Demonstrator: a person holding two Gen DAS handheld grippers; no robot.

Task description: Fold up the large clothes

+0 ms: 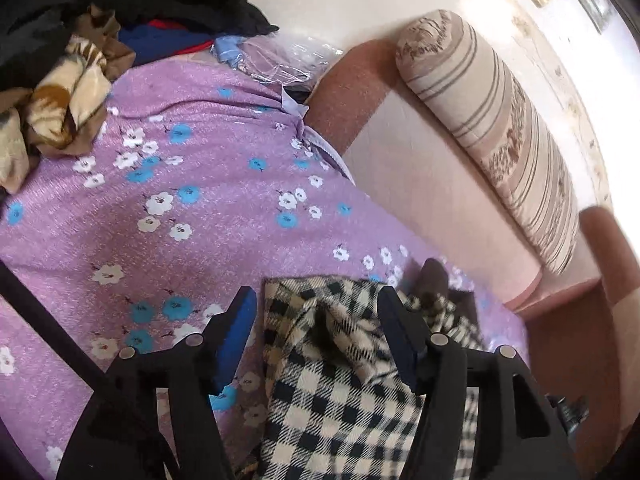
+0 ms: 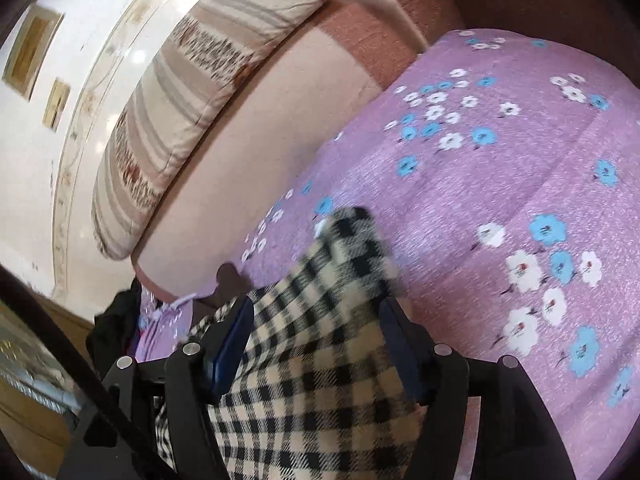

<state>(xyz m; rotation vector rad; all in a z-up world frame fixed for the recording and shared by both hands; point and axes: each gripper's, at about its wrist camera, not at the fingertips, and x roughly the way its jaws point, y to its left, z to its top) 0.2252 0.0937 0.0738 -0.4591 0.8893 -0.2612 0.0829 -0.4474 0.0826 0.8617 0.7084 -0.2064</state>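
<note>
A black-and-cream checked garment (image 1: 332, 380) lies on a purple flowered bedspread (image 1: 192, 216). My left gripper (image 1: 316, 304) is open, its blue-padded fingers (image 1: 236, 328) spread wide over the garment's crumpled far edge, not closed on it. In the right wrist view the same checked garment (image 2: 316, 360) runs between the fingers of my right gripper (image 2: 316, 312), which is open too; a blurred end of the cloth (image 2: 352, 248) sticks out past the fingertips over the bedspread (image 2: 500, 184).
A striped bolster pillow (image 1: 492, 136) leans on the pink sofa back (image 1: 424, 184); it also shows in the right wrist view (image 2: 188, 92). A pile of dark and brown clothes (image 1: 80, 52) sits at the bed's far left.
</note>
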